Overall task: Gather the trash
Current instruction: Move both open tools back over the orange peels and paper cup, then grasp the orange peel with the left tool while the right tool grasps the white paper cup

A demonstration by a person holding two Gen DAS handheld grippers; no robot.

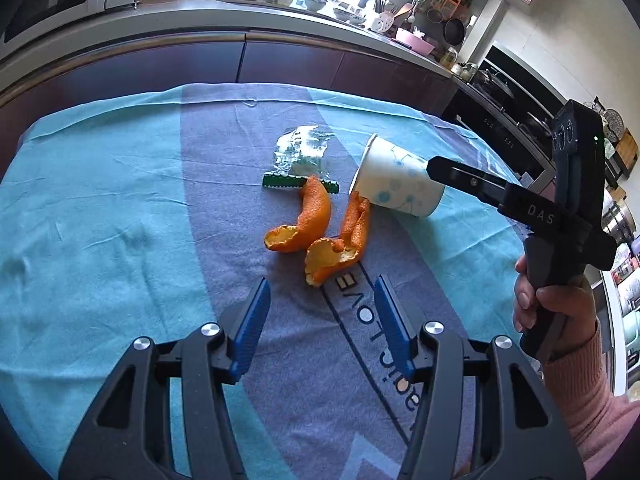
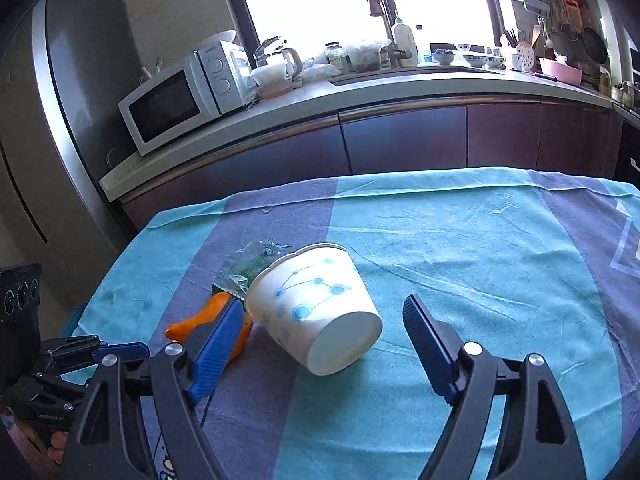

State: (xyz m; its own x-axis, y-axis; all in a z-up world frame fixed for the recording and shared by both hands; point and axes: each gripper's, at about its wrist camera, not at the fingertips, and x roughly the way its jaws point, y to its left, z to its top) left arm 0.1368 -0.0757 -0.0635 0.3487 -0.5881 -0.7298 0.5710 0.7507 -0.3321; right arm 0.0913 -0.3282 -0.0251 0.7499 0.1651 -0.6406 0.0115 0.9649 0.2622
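The left gripper [image 1: 322, 304] points down at a slant with its blue pads apart and nothing between them, while the right gripper [image 2: 324, 328], gripped by a hand [image 1: 548, 308] in a pink sleeve [image 1: 592, 392], stands wide open, also angled down.

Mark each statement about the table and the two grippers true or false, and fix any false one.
1. The paper cup lies on its side. True.
2. The orange peel sits inside the cup. False: it lies on the tablecloth, beside the cup's mouth.
3. The right gripper is open, with the cup's base between its fingers. True.
4. The left gripper is shut on the peel. False: it is open and holds nothing; the peel lies beyond its fingertips.
5. A clear plastic wrapper lies behind the peel. True.
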